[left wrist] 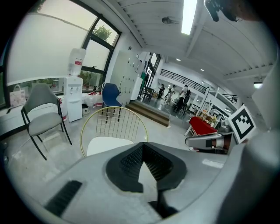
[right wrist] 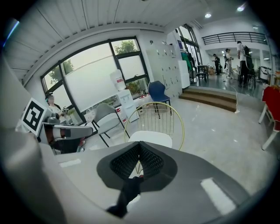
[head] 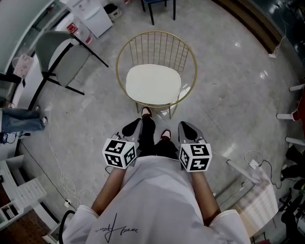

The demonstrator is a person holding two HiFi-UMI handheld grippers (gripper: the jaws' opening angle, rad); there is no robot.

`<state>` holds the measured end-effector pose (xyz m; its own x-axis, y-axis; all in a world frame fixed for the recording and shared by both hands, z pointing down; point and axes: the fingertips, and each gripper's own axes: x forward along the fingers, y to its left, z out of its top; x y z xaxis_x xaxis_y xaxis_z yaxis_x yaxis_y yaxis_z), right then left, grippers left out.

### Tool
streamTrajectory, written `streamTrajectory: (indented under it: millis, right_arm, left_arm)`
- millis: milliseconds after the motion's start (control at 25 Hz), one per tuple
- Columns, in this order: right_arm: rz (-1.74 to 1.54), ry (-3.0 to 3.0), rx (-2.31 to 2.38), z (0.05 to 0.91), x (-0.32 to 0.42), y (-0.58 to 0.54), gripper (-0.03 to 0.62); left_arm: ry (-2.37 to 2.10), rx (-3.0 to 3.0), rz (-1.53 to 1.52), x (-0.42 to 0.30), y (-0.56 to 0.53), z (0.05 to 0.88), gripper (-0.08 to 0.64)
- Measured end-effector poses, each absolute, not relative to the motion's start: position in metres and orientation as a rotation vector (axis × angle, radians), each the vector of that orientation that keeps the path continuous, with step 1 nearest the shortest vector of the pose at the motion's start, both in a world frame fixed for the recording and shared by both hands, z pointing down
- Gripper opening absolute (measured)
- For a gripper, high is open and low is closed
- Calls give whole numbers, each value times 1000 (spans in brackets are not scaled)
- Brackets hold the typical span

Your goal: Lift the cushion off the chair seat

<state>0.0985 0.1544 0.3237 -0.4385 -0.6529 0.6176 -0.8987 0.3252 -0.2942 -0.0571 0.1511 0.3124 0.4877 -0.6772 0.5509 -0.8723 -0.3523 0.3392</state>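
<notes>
A round cream cushion (head: pixel 153 83) lies on the seat of a gold wire chair (head: pixel 157 47) ahead of me on the pale floor. The cushion (left wrist: pixel 107 145) shows past the left jaws, and the same cushion (right wrist: pixel 151 138) past the right jaws. My left gripper (head: pixel 138 125) and right gripper (head: pixel 185 127) are held side by side close to my body, short of the chair's front edge. Both are shut with nothing between their jaws. Neither touches the chair or the cushion.
A grey chair with black legs (head: pixel 59 57) stands at the left. A white water dispenser (head: pixel 90 16) and a blue chair (head: pixel 159 5) are behind the gold chair. Cables (head: pixel 62 181) trail on the floor at left, and racks (head: pixel 252 186) stand at right.
</notes>
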Motion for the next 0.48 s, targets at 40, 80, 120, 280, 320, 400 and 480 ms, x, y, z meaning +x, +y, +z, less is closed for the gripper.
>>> streamTrajectory:
  millis: [40, 80, 120, 280, 320, 400, 480]
  right_arm:
    - [871, -2202, 1378, 326, 97, 149, 8]
    - [877, -2194, 1383, 328, 97, 142, 8]
    - [884, -2187, 1389, 330, 96, 136, 8]
    - [891, -2163, 1392, 332, 78, 106, 8]
    - [893, -2155, 1391, 332, 70, 100, 8]
    - [908, -2136, 1392, 335, 62, 88, 8]
    - [928, -2121, 1397, 342, 66, 76, 8]
  left_arm:
    - [-1267, 2131, 423, -59, 145, 316, -2]
    - [-1261, 2128, 427, -60, 138, 319, -2]
    - [-1253, 2125, 432, -61, 131, 321, -2]
    - [-1229, 2113, 426, -79, 100, 325, -2]
    - [-1224, 2107, 424, -87, 94, 325, -2]
    - [-1212, 2098, 430, -96, 82, 327, -2]
    - [-1199, 2091, 444, -92, 71, 333, -2]
